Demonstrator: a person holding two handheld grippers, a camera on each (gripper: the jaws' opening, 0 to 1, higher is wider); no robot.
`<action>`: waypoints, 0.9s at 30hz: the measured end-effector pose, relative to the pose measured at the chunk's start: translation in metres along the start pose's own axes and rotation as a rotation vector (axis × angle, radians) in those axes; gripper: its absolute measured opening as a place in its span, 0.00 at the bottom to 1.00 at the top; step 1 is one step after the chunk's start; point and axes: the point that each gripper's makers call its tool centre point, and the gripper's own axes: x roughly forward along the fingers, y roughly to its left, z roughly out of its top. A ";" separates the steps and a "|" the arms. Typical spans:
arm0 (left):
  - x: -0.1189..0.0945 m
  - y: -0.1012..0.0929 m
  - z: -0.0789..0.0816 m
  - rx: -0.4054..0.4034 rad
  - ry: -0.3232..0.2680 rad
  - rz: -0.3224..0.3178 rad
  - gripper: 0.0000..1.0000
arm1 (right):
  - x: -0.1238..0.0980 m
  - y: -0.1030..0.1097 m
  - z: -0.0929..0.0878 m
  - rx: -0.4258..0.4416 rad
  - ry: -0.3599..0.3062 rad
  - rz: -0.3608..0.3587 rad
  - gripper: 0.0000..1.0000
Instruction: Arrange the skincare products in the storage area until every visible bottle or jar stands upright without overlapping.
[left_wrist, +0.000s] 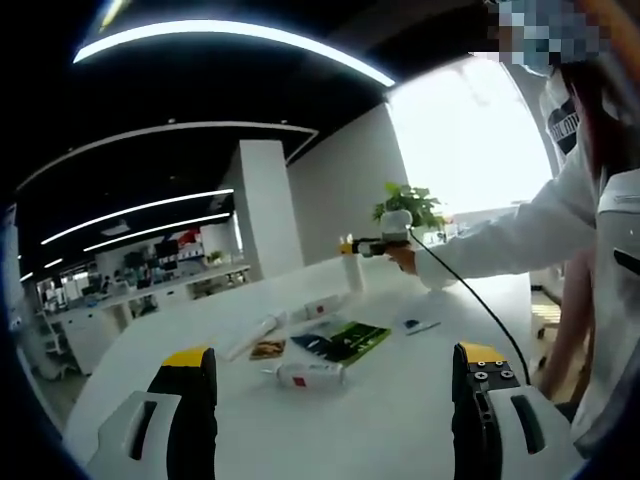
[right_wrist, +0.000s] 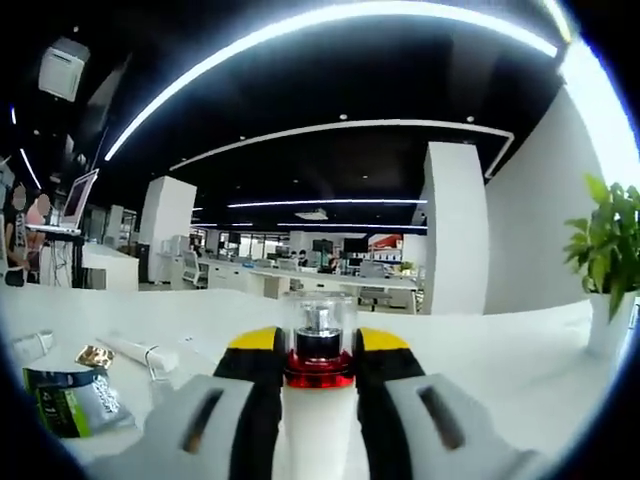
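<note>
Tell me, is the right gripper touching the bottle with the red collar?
Touching. In the right gripper view, the right gripper has both jaws pressed against the bottle.

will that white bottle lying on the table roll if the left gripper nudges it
Probably: the white bottle lies on its side on the smooth table and looks round. It looks like light plastic, so it may skid or spin instead.

I'm seeing a white bottle with a red collar (left_wrist: 308, 374) lying near on the white table (left_wrist: 400, 420), a green packet (left_wrist: 340, 341) lying just behind it.
</note>
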 end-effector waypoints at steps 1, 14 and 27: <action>0.000 0.000 0.000 -0.002 -0.001 -0.001 1.00 | 0.001 0.001 0.000 -0.001 -0.003 0.007 0.27; 0.004 -0.002 0.000 -0.003 -0.003 -0.011 1.00 | -0.001 -0.006 0.003 -0.008 0.005 0.012 0.28; 0.006 -0.007 0.006 0.006 -0.011 -0.020 1.00 | -0.003 -0.005 0.013 0.016 -0.021 0.003 0.50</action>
